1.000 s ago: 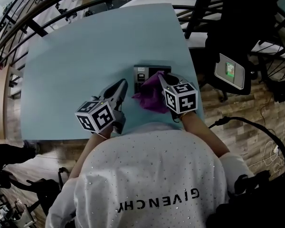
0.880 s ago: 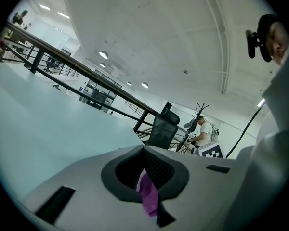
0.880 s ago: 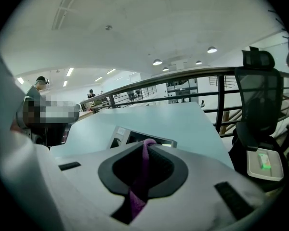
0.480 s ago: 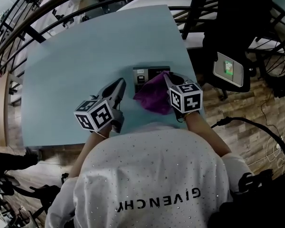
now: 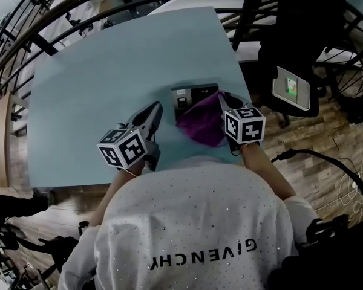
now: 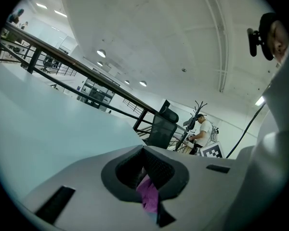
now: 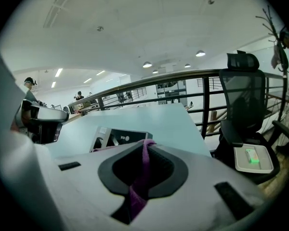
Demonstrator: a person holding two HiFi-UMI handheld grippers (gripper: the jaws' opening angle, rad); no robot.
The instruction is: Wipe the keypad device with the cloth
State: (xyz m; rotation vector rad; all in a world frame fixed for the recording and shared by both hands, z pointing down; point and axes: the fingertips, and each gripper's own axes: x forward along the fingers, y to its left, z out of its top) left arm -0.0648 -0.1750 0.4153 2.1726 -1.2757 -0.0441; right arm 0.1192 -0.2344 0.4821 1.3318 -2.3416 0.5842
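Here, right tool (image 5: 221,100) gripped the cloth (image 5: 201,125) over the keypad device (image 5: 190,93) for wiping; left tool (image 5: 155,110) sat closed alongside, out of the way.

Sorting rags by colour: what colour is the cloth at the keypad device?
The cloth is plain purple; the head view shows it best.

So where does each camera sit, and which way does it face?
Head view: on the head, steeply down at the pale blue table; white shirt, left gripper, right gripper show.
Left gripper view: on that gripper, along shut jaws, across the table to railings.
Right gripper view: on that gripper, past jaws pinching purple cloth, toward the black keypad device.
Head and right views share the device.
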